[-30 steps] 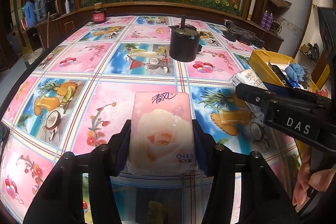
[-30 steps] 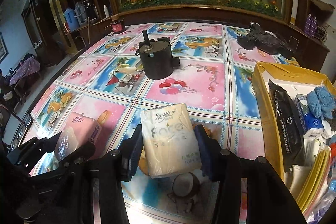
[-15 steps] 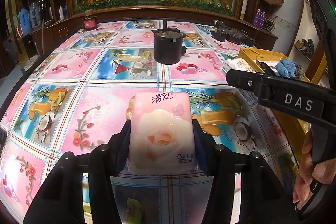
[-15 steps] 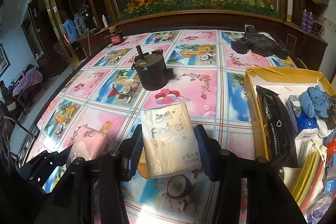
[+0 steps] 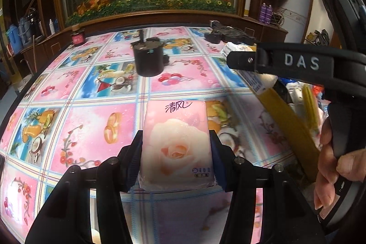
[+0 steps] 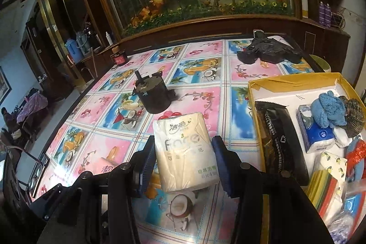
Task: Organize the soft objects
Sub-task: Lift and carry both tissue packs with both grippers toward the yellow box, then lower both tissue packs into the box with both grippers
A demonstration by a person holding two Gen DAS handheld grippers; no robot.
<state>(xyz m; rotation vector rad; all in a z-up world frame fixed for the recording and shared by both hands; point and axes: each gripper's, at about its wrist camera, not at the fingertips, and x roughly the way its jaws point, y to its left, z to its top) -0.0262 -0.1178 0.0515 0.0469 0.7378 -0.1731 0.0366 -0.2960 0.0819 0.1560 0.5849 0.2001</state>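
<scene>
The left tool (image 5: 175,148) is clenched on a pink tissue pack (image 5: 176,145) printed with a rose, held above the fruit-patterned counter (image 5: 91,129). The right tool (image 6: 181,152) grips a cream tissue pack (image 6: 185,152) over the counter, just beside a yellow box (image 6: 258,120) holding a blue cloth (image 6: 329,109) and other packets.

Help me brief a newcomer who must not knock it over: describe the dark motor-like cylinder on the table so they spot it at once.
Start at the table covered by the pink and blue fruit-print cloth, in front of the big plant display. Near its middle stands the dark cylinder, upright, alone on the cloth. Unlike the small red-labelled jar at the far edge, it is squat, black and has a thin shaft poking from its top.
</scene>
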